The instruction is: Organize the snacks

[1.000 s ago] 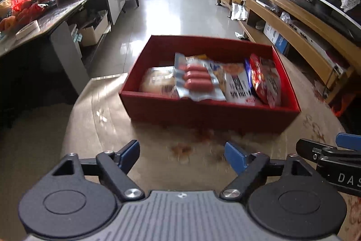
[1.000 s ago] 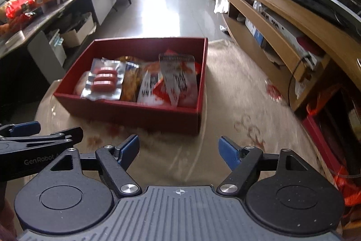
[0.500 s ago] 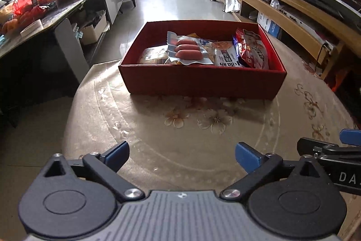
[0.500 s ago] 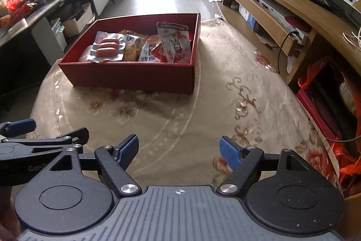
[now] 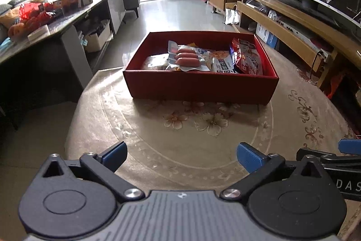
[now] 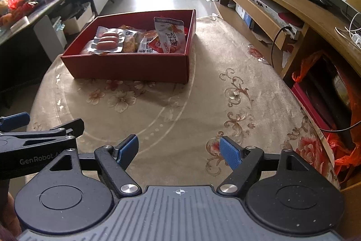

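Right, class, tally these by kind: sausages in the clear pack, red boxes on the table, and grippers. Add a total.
Sausages: 3
Red box: 1
Grippers: 2 (left gripper, jaws opening, nothing between them; right gripper, open, empty)
Total: 6

The box (image 5: pixel 200 87) is deep red inside and out; in it, the sausage pack (image 5: pixel 187 57) is silvery with three pink-red sausages; right of that pack, a white packet (image 5: pixel 223 66) with dark lettering; at the box's right wall, a red-and-white bag (image 5: pixel 247 58); under the box, the tablecloth (image 5: pixel 203 139) is beige with pale flowers, ringed lines and brown scrolls; nearer than the box, the left gripper (image 5: pixel 181 154) and right gripper (image 6: pixel 178 150) are black with blue pads.
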Available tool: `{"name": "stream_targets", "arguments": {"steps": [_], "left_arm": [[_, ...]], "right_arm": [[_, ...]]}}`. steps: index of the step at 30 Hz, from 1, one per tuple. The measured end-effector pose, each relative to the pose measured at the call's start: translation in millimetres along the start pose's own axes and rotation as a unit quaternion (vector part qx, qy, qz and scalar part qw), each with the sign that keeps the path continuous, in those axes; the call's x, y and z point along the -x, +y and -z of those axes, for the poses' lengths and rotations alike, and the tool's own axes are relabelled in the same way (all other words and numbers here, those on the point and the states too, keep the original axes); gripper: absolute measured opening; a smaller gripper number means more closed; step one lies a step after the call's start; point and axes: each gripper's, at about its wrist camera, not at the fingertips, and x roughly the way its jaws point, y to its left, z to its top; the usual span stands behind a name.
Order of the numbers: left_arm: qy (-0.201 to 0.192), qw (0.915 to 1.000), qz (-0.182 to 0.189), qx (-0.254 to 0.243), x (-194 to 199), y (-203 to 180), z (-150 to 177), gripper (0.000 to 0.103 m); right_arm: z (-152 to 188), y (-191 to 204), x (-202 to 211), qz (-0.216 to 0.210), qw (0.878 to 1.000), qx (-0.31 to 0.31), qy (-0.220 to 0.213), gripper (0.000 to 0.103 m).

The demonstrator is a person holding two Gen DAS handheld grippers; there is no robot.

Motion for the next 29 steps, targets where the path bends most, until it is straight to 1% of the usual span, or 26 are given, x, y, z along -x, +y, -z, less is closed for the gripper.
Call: {"name": "stream_targets", "arguments": {"steps": [3,8,25,29], "left_arm": [[-0.005,1.0000,-0.004,-0.006,3.1,-1.6,-2.0,0.103],[-0.013,0.9999,0.004,-0.002,5.3,0.1,-2.4,0.102],[-0.013,0.9998,-0.007,-0.011,2.5,-2.1,0.8,0.102],[-0.005,1.0000,-0.002,-0.008,1.2,-1.1,-0.3,0.103]], "right_arm": [[0.0,-0.6,1.7,-0.002,1.000,0.001,-0.003,0.084],[-0.3,-2.7,4.2,-0.007,1.000,-0.001,-0.008,0.084],[0.0,-0.6,0.9,-0.005,1.000,0.004,-0.002,0.084],[-0.3,-1.7,1.1,-0.006,1.000,0.002,-0.002,0.085]]}}
